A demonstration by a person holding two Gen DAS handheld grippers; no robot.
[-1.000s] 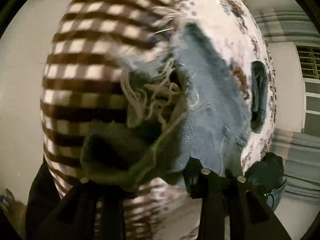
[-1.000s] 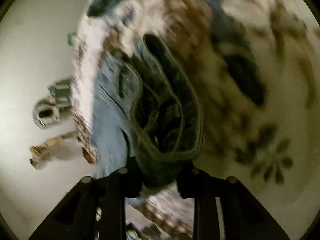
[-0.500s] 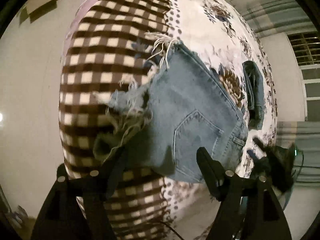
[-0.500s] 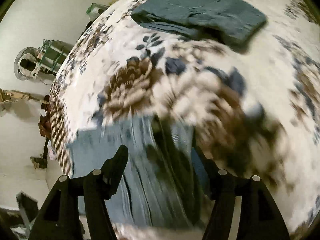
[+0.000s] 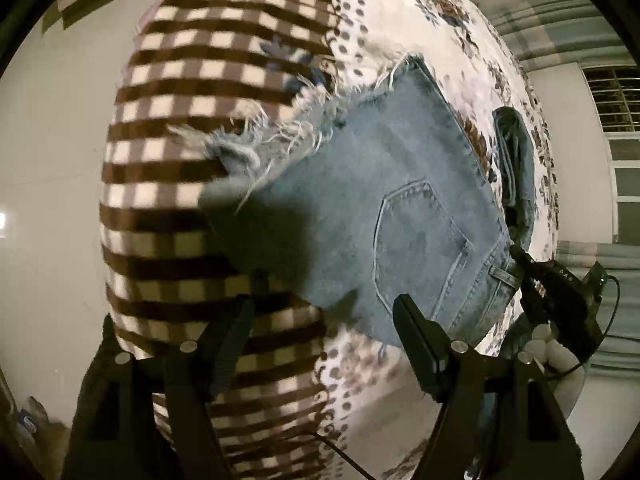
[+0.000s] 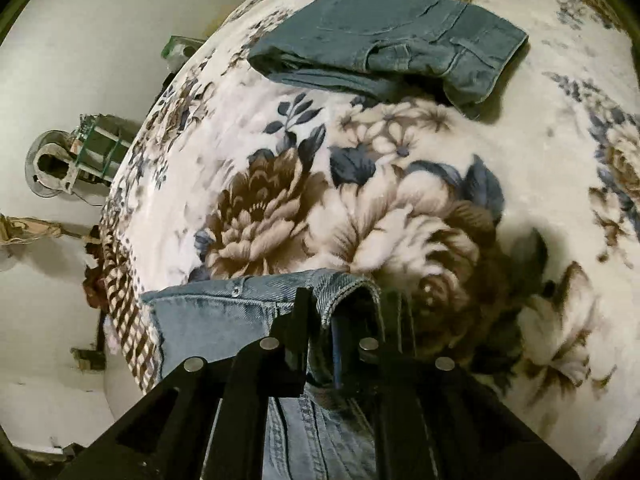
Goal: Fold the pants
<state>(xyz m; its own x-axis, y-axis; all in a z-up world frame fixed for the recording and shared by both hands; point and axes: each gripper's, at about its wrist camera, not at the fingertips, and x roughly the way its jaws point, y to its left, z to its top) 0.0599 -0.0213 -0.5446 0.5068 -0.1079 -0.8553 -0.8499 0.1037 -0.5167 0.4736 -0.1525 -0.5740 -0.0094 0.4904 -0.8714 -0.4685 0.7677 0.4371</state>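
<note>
Denim: two jeans [image 5: 392, 208], one folded pair [image 6: 392, 36].

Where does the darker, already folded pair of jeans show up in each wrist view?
Left wrist: dark folded blue jeans lie at the right edge, beyond the light frayed denim pants.
Right wrist: top centre.
Shared landmark: the floral blanket.
</note>
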